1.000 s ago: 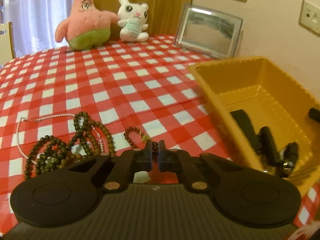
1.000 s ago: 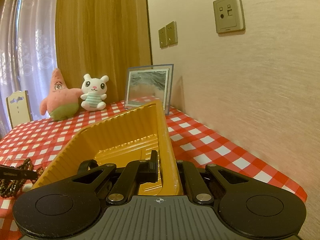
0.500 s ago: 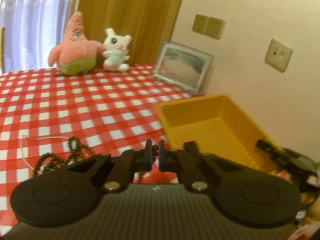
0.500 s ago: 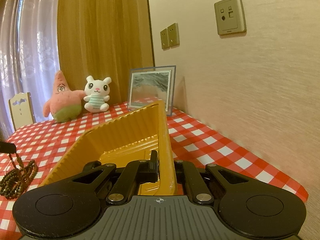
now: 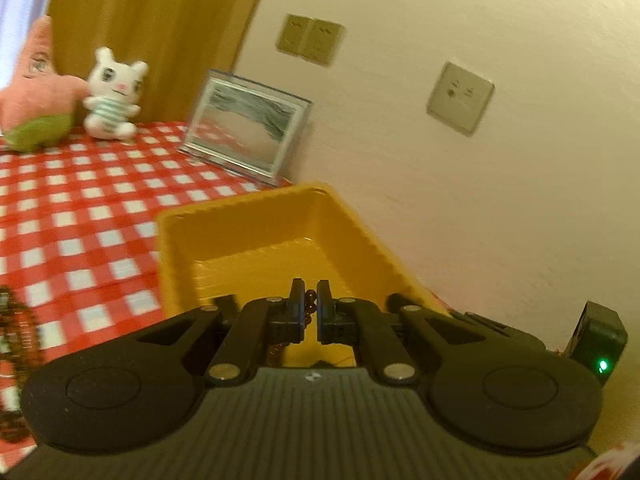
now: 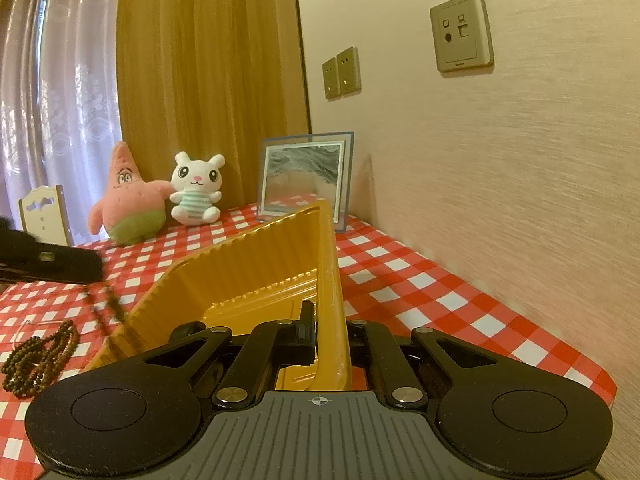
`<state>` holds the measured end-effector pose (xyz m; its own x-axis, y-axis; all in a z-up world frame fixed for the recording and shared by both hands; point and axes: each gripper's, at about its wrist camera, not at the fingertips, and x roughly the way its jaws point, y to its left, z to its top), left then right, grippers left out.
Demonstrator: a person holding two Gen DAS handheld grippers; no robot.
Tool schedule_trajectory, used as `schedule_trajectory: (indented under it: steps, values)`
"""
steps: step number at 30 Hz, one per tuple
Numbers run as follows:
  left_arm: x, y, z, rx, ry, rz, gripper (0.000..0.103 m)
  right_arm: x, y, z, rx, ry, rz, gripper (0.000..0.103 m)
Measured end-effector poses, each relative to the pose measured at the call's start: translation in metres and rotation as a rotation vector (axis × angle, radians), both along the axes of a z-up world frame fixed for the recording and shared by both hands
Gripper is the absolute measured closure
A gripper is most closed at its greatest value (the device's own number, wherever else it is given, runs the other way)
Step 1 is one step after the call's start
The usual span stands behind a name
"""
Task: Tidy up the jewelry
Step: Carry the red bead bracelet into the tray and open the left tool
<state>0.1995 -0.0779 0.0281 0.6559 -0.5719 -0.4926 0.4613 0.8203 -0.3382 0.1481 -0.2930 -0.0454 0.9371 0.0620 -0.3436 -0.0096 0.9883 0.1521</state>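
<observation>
A table [image 6: 420, 280] under a red-and-white checked cloth runs along a beige wall [image 6: 520, 160], with a brown curtain [image 6: 200, 80] at the far end. On it, near the wall, sits a yellow tray [image 5: 248, 248] with ribbed sides. Far behind the tray stands a framed picture [image 6: 306, 176], and left of that a white bunny toy [image 6: 196, 190] leans beside a pink star toy [image 6: 128, 200].

The right gripper [image 6: 326, 336] is clamped on the tray's right wall, one finger inside and one outside the rim. Its black body also shows at the right edge of the left wrist view, with a green light on.

The left gripper [image 5: 308, 306] is over the near end of the tray, its jaws closed on a bracelet [image 5: 309, 308] of dark reddish beads; a few beads show between the pads and more hang below, over the tray floor. In the right wrist view the left gripper enters from the left with the blurred strand dangling at the tray's left wall.

A pile of dark bead strands [image 6: 38, 360] lies on the cloth left of the tray, well apart from it, with a thin pale chain [image 6: 24, 326] just beside.
</observation>
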Motion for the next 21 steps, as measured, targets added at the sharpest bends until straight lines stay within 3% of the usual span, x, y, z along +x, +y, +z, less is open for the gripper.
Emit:
schedule_trajectory:
  steps: [5,9,15,21]
  values:
    - [0.014,-0.026,-0.012,0.005,0.029,-0.043,0.098,0.0,0.0,0.0,0.003,0.003,0.0,0.097]
    - [0.019,-0.032,-0.022,0.015,0.062,-0.02,0.095,-0.001,0.0,0.001,0.004,0.004,0.001,0.097]
    - [0.012,-0.017,-0.023,0.011,0.068,0.028,0.093,-0.001,0.001,0.001,0.006,0.006,0.0,0.097]
    - [-0.011,0.016,-0.021,0.041,0.056,0.15,0.091,-0.003,0.002,0.001,0.002,0.007,0.0,0.097]
